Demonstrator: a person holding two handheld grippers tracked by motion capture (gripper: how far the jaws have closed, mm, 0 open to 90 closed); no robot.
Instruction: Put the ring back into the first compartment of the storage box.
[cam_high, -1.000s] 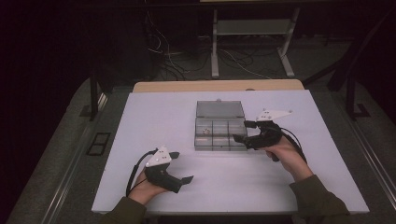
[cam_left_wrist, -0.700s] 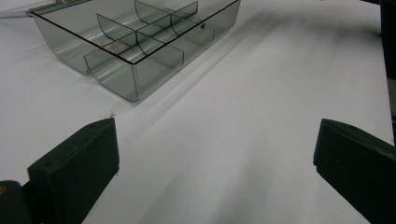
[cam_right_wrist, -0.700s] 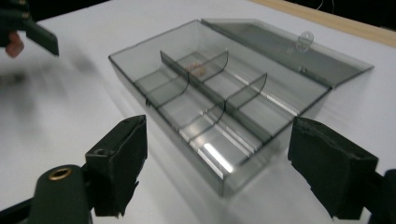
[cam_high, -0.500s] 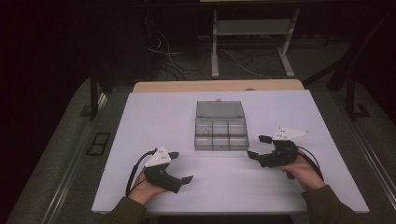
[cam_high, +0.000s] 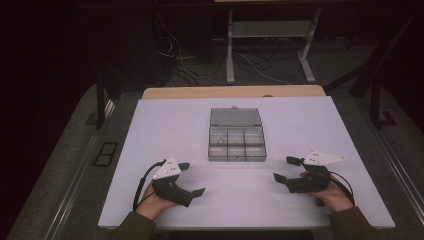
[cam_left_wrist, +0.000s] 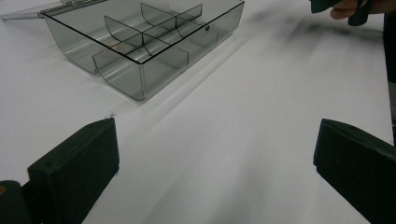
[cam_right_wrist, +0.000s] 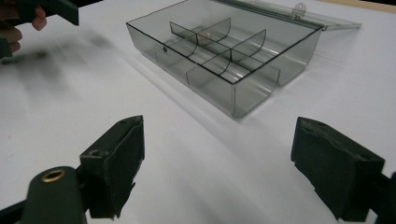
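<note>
A clear grey plastic compartment box (cam_high: 237, 144) sits mid-table with its lid (cam_high: 235, 116) folded flat behind it. Dividers split it into several cells, and a small pale item (cam_high: 216, 141), too small to identify, lies in the back left cell. My left gripper (cam_high: 191, 178) rests open near the front left of the table, well short of the box (cam_left_wrist: 140, 42). Open too, my right gripper (cam_high: 285, 169) sits at the front right, off the box's near right corner (cam_right_wrist: 224, 51). Nothing lies between the jaws of the left gripper (cam_left_wrist: 215, 177) or the right gripper (cam_right_wrist: 219, 168).
The white table top (cam_high: 310, 125) ends in a wooden strip (cam_high: 235, 92) at the back. Beyond it, a metal frame (cam_high: 270, 30) and loose cables (cam_high: 185, 55) stand on a dark floor. A hand with the other gripper (cam_left_wrist: 343, 7) shows far off in the left gripper view.
My right gripper has drawn back from the box's right side toward the near right of the table. The left gripper has stayed put.
</note>
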